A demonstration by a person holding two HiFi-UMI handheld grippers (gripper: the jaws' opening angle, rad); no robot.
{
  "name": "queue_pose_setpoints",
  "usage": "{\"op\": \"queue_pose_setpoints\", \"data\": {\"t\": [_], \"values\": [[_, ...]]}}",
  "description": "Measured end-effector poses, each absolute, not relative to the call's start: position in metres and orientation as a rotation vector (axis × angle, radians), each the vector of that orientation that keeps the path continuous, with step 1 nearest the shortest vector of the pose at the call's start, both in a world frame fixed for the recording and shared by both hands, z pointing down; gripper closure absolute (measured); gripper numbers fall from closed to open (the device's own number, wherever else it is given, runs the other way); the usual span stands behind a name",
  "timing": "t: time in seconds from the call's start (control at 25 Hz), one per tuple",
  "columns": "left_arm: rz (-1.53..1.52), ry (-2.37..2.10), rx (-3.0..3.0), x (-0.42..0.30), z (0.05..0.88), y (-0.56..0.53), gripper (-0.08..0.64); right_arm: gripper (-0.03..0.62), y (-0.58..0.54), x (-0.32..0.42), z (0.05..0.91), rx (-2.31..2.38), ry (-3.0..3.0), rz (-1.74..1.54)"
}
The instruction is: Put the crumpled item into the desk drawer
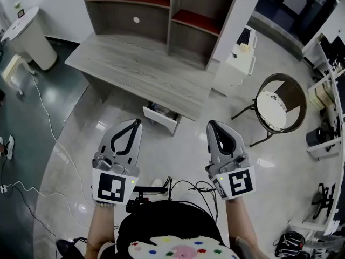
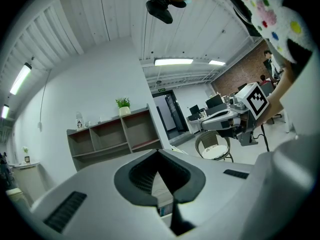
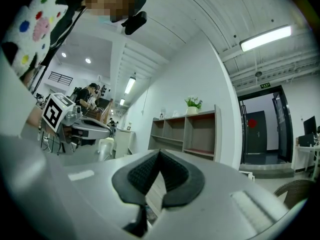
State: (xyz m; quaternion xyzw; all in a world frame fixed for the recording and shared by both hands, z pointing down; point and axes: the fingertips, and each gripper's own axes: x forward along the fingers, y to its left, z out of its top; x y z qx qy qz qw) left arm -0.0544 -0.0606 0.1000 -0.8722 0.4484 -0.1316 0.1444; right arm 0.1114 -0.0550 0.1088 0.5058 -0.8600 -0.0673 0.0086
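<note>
Over the pale floor [image 1: 178,155], facing the desk [image 1: 145,69], the left hand-held gripper [image 1: 137,122] and right hand-held gripper [image 1: 211,124] hover with jaws closed, holding nothing. Shelves [image 1: 161,9] top the desk; a chair [image 1: 280,104] stands right. The drawer [image 1: 161,120] juts open beneath, contents too small to tell. Only the gripper views show the plant [image 3: 193,103].

white desk drawer [image 1: 160,120], pulled open, contents unclear

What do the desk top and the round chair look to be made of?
Desk top: grey wood or wood-look laminate, matte, with visible grain streaks. Round chair: dark woven shell, probably rattan or wicker-style plastic, on thin black legs, likely metal; pale seat pad.
</note>
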Motion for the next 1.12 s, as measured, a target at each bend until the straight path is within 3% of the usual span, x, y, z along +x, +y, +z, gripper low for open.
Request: {"op": "queue_pose_setpoints", "data": {"t": [1.12], "values": [[-0.397, 1.274, -2.548, -0.045, 0.115, -0.065, 0.553, 0.583, -0.066, 0.115, 0.126, 1.575, -2.662, -0.136]]}}
